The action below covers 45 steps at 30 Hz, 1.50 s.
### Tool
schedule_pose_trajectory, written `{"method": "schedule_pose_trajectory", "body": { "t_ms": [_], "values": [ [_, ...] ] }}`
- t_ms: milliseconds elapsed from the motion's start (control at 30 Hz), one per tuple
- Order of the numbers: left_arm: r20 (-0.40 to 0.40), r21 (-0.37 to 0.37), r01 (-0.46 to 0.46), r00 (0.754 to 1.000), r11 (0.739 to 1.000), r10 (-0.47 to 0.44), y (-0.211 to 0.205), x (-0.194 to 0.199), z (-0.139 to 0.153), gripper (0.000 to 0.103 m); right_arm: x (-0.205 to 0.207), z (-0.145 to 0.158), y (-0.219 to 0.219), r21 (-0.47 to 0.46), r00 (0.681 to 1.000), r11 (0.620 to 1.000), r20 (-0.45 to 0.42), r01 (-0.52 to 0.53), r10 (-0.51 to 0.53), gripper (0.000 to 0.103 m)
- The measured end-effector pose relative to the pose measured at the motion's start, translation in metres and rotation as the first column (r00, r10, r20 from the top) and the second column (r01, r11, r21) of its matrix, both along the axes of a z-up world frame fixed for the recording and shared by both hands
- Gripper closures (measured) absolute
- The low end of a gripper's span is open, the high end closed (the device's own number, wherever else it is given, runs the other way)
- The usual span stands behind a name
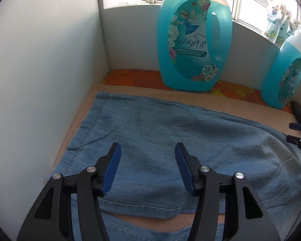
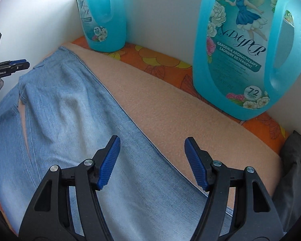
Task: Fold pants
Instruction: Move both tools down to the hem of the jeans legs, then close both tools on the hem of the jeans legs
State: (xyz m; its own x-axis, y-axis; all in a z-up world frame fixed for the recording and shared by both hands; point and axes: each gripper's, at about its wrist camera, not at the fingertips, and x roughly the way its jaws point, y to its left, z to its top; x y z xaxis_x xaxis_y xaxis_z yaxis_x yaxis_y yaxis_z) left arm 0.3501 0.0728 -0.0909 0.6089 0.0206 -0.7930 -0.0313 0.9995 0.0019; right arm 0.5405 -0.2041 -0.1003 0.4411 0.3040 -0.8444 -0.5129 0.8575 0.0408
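Denim, light blue: the jeans [image 1: 160, 132] lay spread flat on a peach fleece blanket [image 2: 170, 108], which covered most of an orange floral sheet [image 2: 160, 60]. In the left wrist view one leg end with its stitched hem lay close to the white side wall [image 1: 40, 70]; a second denim layer showed nearer the camera, with a strip of blanket between the two.

Left gripper [image 1: 148, 168] hovered over the leg end, jaws apart at a moderate width, blue ribbed pads [image 1: 110, 172] bare, nothing between them. Contact with the cloth could not be told.

Right gripper [image 2: 152, 164] stood above the outer edge of the jeans [image 2: 70, 110], one pad over denim, the other over blanket. Jaws were fairly wide and gripped nothing.

Each gripper appeared at the edge of the other's view: right one at the far right of the left view [image 1: 299, 138], left one at the far left of the right view [image 2: 8, 66].

Two turquoise laundry detergent jugs stood upright on the floral sheet against the back wall, one large in the left view [image 1: 194, 40] and one at its right [image 1: 285, 80]. Neither touched the jeans. Dark cushion [image 2: 293, 172] sat at the right end of the blanket.
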Motion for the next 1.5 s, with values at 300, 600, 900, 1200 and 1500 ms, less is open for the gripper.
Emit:
{"method": "schedule_pose_trajectory", "body": {
  "t_ms": [300,600,900,1200,1500],
  "values": [
    [-0.069,-0.023,0.001,0.998,1.000,-0.003,0.002,0.022,-0.035,0.048,0.007,-0.022,0.017,-0.020,0.999,0.999,-0.028,-0.045,0.045,0.033],
    [-0.087,-0.126,-0.053,0.995,0.991,0.042,0.020,0.029,-0.039,0.048,-0.016,-0.003,0.031,-0.039,0.997,0.999,0.079,-0.020,0.023,0.096],
    [-0.039,-0.231,-0.072,0.997,0.970,0.065,0.028,0.036,-0.007,0.043,-0.088,0.064,0.032,0.082,0.972,0.994,0.230,-0.069,0.049,0.097],
    [-0.053,-0.305,-0.055,0.998,0.951,0.041,0.018,0.043,0.008,0.033,-0.182,0.057,0.053,0.007,0.951,0.981,0.250,-0.192,0.184,0.097],
    [-0.251,-0.278,-0.121,0.967,0.953,0.050,-0.002,0.072,-0.034,0.032,-0.226,0.036,0.062,-0.040,0.942,0.969,0.228,-0.244,0.246,0.097]
  ]
}}
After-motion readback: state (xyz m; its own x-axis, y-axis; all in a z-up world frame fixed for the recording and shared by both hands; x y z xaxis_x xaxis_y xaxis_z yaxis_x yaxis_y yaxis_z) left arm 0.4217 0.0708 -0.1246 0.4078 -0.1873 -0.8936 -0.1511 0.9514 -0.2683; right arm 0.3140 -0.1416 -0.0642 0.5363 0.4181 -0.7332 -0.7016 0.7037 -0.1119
